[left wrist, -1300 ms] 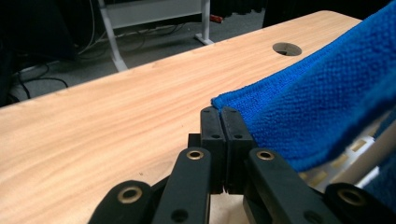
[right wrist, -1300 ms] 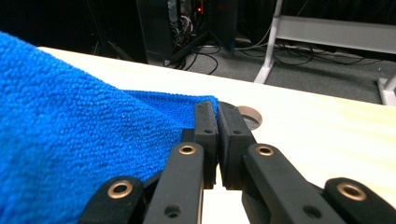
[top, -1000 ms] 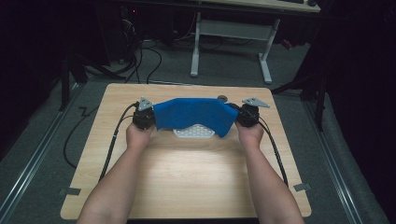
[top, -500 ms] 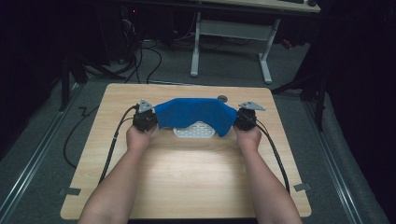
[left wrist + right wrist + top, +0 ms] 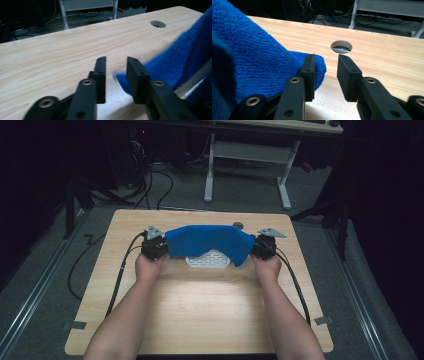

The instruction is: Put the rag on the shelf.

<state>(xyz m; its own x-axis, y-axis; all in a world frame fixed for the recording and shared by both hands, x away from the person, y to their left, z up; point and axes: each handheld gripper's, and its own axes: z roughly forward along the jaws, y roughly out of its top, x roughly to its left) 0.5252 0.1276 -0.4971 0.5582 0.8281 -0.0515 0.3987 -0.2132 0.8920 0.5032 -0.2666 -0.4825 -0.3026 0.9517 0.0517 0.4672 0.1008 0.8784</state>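
On the light wooden desk (image 5: pixel 200 310), a blue terry towel (image 5: pixel 207 241) lies draped across a white perforated tray (image 5: pixel 209 260), covering most of it so that only the tray's near edge shows below the cloth. The left hand-held gripper (image 5: pixel 159 248) sits at the towel's left end and the right hand-held gripper (image 5: pixel 257 248) at its right end, each held in one of the person's hands.

In the left gripper view, the left hand-held gripper (image 5: pixel 115 75) has its jaws parted with a clear gap; the towel's blurred edge (image 5: pixel 175 62) sits just beside the right jaw, not clamped.

In the right gripper view, the right hand-held gripper (image 5: pixel 325 75) is likewise parted, the towel's corner (image 5: pixel 262 65) bulging past its left jaw without being pinched. A round cable hole (image 5: pixel 341 47) in the desk lies beyond.
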